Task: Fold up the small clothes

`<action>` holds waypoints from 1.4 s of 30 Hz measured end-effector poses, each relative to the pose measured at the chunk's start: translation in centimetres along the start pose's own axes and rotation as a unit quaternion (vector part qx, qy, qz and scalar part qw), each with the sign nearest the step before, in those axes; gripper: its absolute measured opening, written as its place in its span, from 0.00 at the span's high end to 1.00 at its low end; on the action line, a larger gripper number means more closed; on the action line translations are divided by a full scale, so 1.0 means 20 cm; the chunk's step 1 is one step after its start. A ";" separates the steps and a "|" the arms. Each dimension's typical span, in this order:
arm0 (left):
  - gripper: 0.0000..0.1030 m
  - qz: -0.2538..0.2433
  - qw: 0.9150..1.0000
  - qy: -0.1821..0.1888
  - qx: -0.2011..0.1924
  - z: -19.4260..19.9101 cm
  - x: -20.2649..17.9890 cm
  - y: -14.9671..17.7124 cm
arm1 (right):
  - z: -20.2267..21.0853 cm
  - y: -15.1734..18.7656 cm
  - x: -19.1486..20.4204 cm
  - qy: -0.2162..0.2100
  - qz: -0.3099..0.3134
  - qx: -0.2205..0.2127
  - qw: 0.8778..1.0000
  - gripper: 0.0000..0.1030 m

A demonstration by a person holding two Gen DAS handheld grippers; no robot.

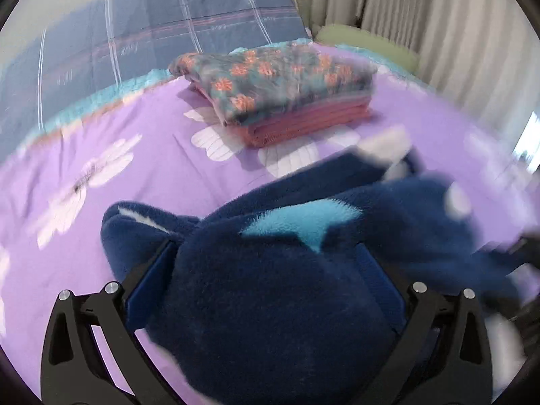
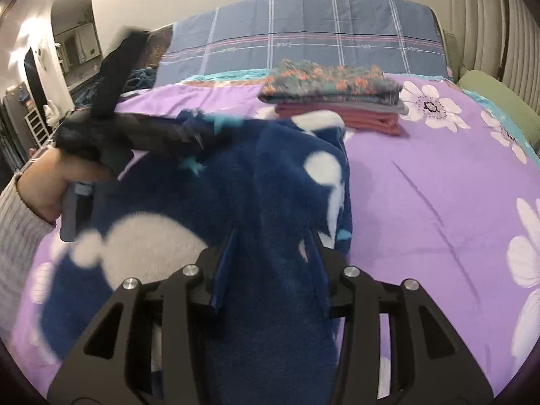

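Note:
A dark blue fleece garment (image 1: 270, 287) with white and light blue patches is lifted above the purple flowered bedsheet (image 1: 135, 175). My left gripper (image 1: 266, 256) has the fleece bunched between its blue pads, shut on it. My right gripper (image 2: 270, 256) is shut on another part of the same fleece garment (image 2: 287, 185), which hangs between the two grippers. The left gripper and the hand holding it show blurred at the left of the right wrist view (image 2: 135, 135).
A stack of folded clothes (image 1: 280, 91), floral piece over a red one, lies further up the bed; it also shows in the right wrist view (image 2: 337, 98). A blue plaid cover (image 2: 303, 33) lies at the head. A green pillow (image 2: 489, 94) and curtains (image 1: 422, 33) are at the right.

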State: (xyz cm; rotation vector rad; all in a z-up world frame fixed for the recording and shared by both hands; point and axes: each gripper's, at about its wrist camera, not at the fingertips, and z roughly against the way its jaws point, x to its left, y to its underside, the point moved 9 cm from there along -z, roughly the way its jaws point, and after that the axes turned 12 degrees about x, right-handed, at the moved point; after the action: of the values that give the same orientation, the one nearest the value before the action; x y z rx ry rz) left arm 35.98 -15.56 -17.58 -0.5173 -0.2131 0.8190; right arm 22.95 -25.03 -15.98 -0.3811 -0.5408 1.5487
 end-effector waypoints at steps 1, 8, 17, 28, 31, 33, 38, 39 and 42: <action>0.01 0.011 1.000 -0.007 0.003 0.00 0.00 -0.01 | 0.00 -0.01 -0.01 -0.002 -0.008 0.002 1.000 0.59; 0.01 -0.005 1.000 -0.001 -0.008 0.26 -0.04 0.03 | 0.13 0.03 -0.05 -0.025 -0.027 -0.011 0.999 0.50; 0.01 -0.009 0.987 0.155 -0.042 0.63 -0.42 0.67 | 0.38 0.47 -0.22 -0.149 -0.138 0.015 0.979 0.37; 0.01 -0.011 0.991 0.129 0.031 0.53 -0.55 0.94 | 0.42 0.58 -0.19 -0.185 -0.188 0.012 0.964 0.35; 0.01 -0.059 0.995 0.039 0.063 0.40 -0.56 1.03 | 0.20 0.66 -0.24 -0.133 -0.207 0.078 0.966 0.34; 0.01 -0.046 0.995 0.060 0.058 0.47 -0.57 1.02 | 0.24 0.66 -0.23 -0.136 -0.190 0.067 0.970 0.34; 0.01 -0.079 0.989 0.124 0.006 0.74 -0.64 1.00 | 0.36 0.58 -0.27 -0.183 -0.183 0.048 0.965 0.34; 0.01 -0.076 0.989 0.128 -0.008 0.79 -0.63 0.98 | 0.38 0.56 -0.28 -0.180 -0.182 0.041 0.966 0.34; 0.01 -0.034 0.988 0.141 -0.050 0.88 -0.54 0.87 | 0.41 0.54 -0.27 -0.209 -0.201 0.043 0.956 0.32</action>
State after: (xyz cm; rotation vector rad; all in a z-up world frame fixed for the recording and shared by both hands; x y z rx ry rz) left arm 10.98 -7.49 -11.25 -0.7098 -0.0114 0.6627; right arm 9.79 -31.30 -15.66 0.1299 -0.8211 1.2486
